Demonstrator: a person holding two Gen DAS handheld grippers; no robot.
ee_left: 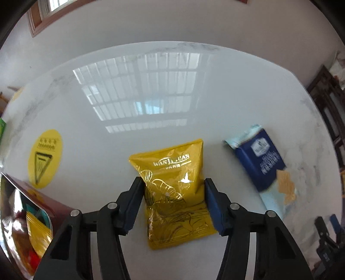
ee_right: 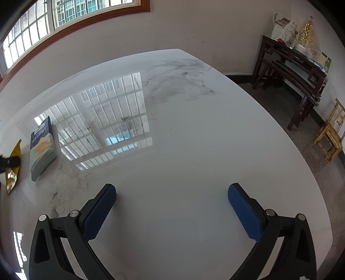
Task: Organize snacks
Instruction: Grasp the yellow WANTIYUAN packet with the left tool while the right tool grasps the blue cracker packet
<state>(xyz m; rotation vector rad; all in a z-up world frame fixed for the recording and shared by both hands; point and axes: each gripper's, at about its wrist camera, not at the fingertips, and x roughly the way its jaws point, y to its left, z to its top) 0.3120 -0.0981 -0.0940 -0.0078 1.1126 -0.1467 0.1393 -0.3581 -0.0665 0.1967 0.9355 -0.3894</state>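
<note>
Left gripper (ee_left: 173,202) clenches the yellow snack packet (ee_left: 175,193) lying mid-table (ee_left: 107,183), right gripper (ee_right: 172,212) stands released over bare surface; risk: the slick foil may squirm from the pads on lifting, missing the box (ee_left: 41,206) at near left

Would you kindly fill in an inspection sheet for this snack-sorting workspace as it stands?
Surface: glossy white marbled table, window reflected in it.
Job's things: yellow snack bag lying flat; blue snack packet beside it, apart; open box at the table's edge holding more packets.
Clutter: round yellow sticker on the tabletop.
Grippers: left gripper pads pressed on the yellow bag's sides; right gripper open over bare table.
Cables: nothing seen.
Surroundings: dark wooden side table with bags, wooden stool, window.
</note>
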